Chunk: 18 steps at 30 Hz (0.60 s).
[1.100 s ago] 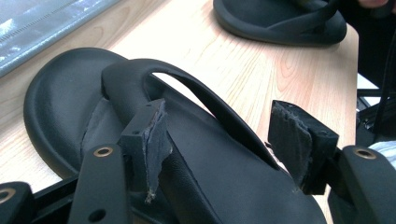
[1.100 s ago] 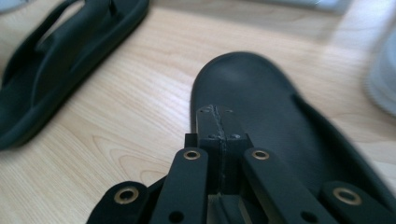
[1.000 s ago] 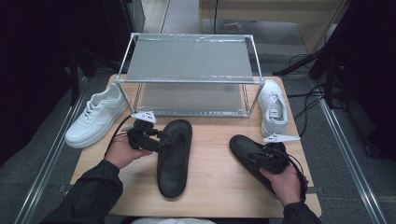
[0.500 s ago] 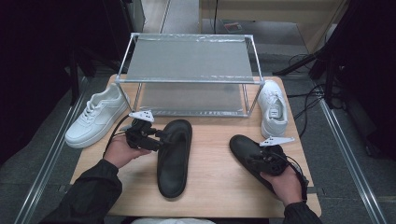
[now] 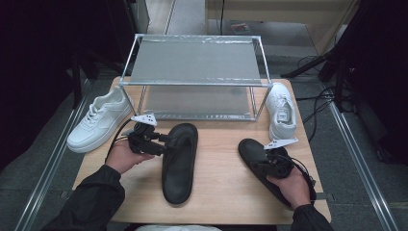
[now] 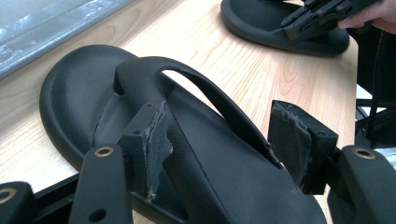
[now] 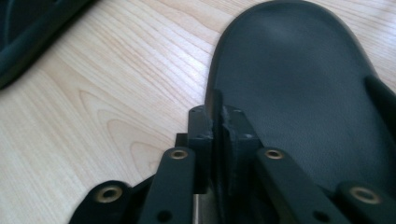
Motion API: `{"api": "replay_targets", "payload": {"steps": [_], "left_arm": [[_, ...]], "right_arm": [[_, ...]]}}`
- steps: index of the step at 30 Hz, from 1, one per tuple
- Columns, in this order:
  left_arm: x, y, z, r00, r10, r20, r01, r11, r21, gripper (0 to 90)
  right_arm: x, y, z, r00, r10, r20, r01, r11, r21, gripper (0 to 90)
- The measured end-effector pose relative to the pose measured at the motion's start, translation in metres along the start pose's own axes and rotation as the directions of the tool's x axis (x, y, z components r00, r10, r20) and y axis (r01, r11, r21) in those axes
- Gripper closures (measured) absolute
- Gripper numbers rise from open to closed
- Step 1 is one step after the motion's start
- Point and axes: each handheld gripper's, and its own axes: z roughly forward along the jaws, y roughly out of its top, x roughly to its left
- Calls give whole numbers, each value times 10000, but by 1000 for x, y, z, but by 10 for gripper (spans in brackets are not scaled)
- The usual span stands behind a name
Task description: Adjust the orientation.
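Two black sandals lie on the wooden table [image 5: 221, 144]. My left gripper [image 5: 166, 143] is open, its jaws straddling the strap of the left sandal [image 5: 179, 163]. In the left gripper view the worn pads [image 6: 156, 135] stand either side of that strap [image 6: 210, 93] without squeezing it. My right gripper [image 5: 263, 166] is over the right sandal [image 5: 252, 151]. Its jaws have just been closing, and in the right gripper view the gripper [image 7: 218, 122] pinches the rim of the sandal's sole [image 7: 303, 79].
A metal two-level rack [image 5: 195, 62] stands at the back of the table. One white sneaker [image 5: 98, 122] lies to its left and another [image 5: 281, 108] to its right. Bare wood lies between the sandals. The table's side edges are close to both hands.
The right gripper has shifted slightly left on its sandal. The left hand and both sandals stay where they were.
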Motion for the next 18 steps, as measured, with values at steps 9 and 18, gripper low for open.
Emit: {"api": "replay_targets", "payload": {"steps": [9, 18], "left_arm": [[-1, -7, -8, 9999, -124, -121, 122, 9998, -184, 382], [-3, -15, -15, 9991, -215, -352, 206, 9994, -278, 382]], "right_arm": [[9, 14, 0, 9984, -560, -24, 560, 9983, 158, 852], [34, 35, 15, 9907, -1059, -851, 1074, 9941, 139, 853]]}}
